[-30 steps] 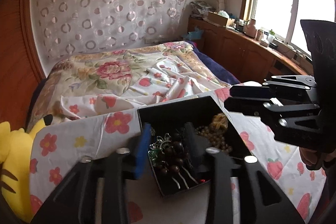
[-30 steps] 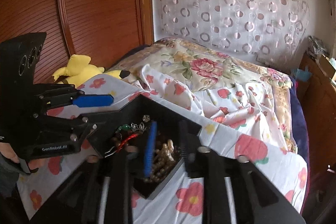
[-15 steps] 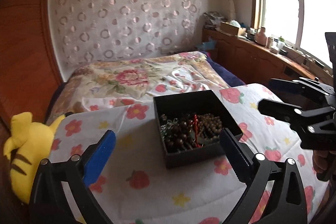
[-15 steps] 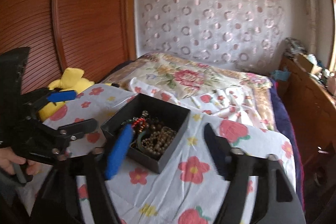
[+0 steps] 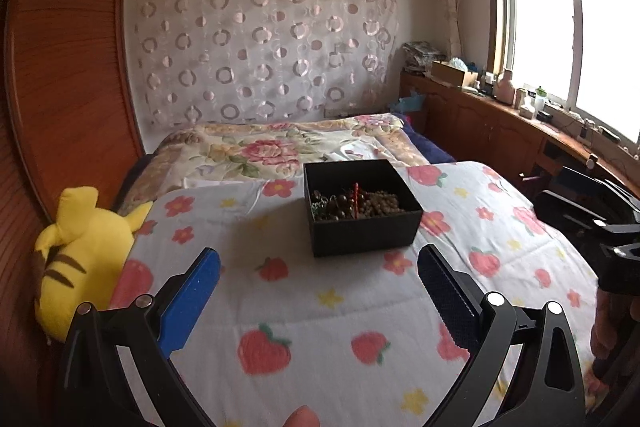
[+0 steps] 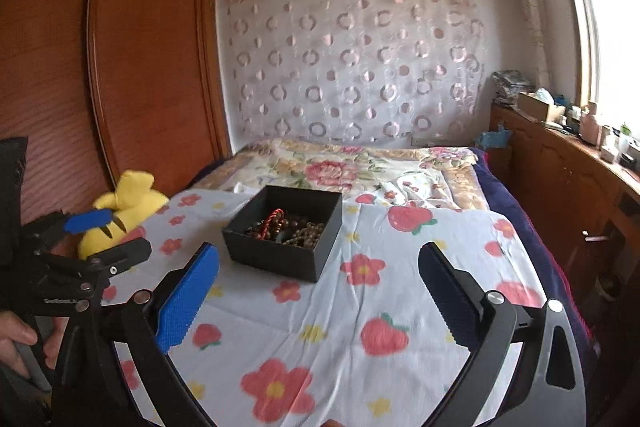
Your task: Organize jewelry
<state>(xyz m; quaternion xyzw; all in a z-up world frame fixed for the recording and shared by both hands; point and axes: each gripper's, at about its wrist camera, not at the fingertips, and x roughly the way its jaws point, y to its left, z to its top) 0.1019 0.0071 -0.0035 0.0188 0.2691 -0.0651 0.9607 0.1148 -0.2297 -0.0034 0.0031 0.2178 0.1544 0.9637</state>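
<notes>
A: Item under inspection: one black box [image 5: 362, 207], open-topped, resting on the strawberry-print sheet [image 5: 340, 311] toward the far edge of the bed, roughly midway between its left and right edges. Contents: jewelry [image 5: 352, 202], heaped together

B: Count of the contents?

A: Cannot be fixed. At least one pale bead strand, one dark bead strand and one red cord item show; the rest is tangled. In my judgement the box serves as the single collection point, hence the pile

B: State of the tools?

A: Two. The left gripper [image 5: 318, 287] has its fingers released, spread wide, holding nothing. The right gripper [image 6: 319, 285] likewise, spread and empty. Both sit near the bed's near edge, well apart from the box, aimed at it. I read that as a stand-off posture: nothing in hand, box untouched

B: Anything else noted?

A: One yellow plush toy [image 5: 80, 259] at the bed's left edge, clear of the box
</notes>
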